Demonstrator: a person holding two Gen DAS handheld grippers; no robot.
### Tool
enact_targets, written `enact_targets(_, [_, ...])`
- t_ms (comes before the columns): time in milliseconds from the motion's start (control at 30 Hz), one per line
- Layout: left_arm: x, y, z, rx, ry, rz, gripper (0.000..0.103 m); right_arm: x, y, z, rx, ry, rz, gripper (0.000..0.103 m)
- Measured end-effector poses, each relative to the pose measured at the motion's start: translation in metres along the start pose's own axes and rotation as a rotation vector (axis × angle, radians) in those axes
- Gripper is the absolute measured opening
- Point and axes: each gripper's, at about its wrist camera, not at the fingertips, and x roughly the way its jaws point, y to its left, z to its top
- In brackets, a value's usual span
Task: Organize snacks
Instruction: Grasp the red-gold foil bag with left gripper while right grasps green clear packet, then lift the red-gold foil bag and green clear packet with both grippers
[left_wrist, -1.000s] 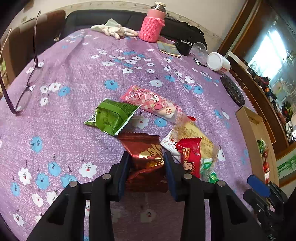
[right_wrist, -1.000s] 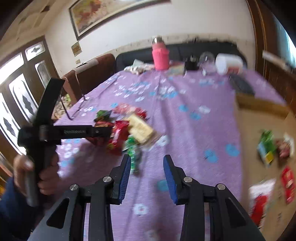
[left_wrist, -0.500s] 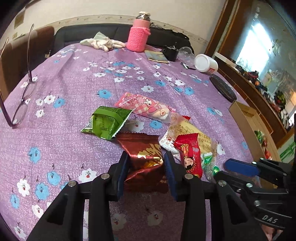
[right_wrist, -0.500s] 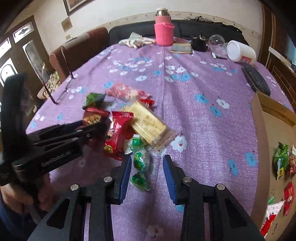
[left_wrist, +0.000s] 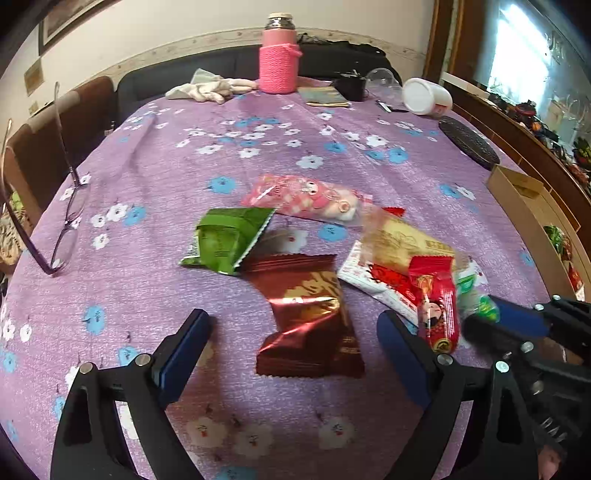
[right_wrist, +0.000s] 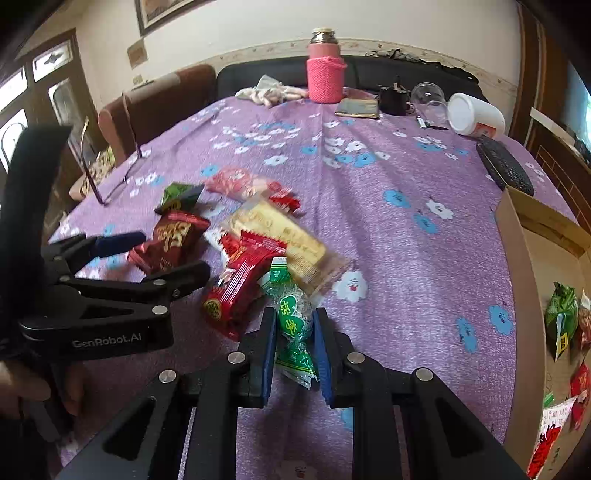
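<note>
The left gripper (left_wrist: 291, 339) had just let its jaws swing wide, and the dark red packet (left_wrist: 306, 317) lay loose on the table (left_wrist: 147, 155) between them, no pad touching it. The right gripper (right_wrist: 294, 332) had just closed its jaws and gripped the green candy bag (right_wrist: 293, 314) by its middle, the bag's tail hanging below the pads.

The likely trouble was at the pile. The candy bag's top touched the red packet (right_wrist: 240, 280) and sat just beside the yellow biscuit pack (right_wrist: 280, 236); lifting it could have dragged either along, or the crinkly bag could have slipped from a grip on its narrow waist. The open left jaws stood close to the right gripper, so the two tools could have knocked together on the way out.

Leftward, glasses (left_wrist: 62, 206) lay near the table's left edge. The middle and far cloth were bare up to the clutter at the far edge. At the right edge stood the cardboard box (right_wrist: 524, 258), already holding snacks, with clear cloth between pile and box.
</note>
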Motion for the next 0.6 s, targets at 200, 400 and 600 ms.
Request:
enact_targets(200, [-0.004, 0.001, 0.0, 0.018, -0.026, 0.043, 0.045, -0.007, -0.012, 0.003, 0.057, -0.038, 0.009, 0.021])
enact_targets(400, [-0.009, 0.004, 0.003, -0.023, -0.031, -0.041, 0.042, -0.016, -0.016, 0.005, 0.083, -0.078, 0.009, 0.021])
enact_targets(600, [-0.023, 0.001, 0.006, -0.049, -0.118, -0.108, 0.042, -0.019, -0.023, 0.007, 0.109, -0.098, -0.007, 0.021])
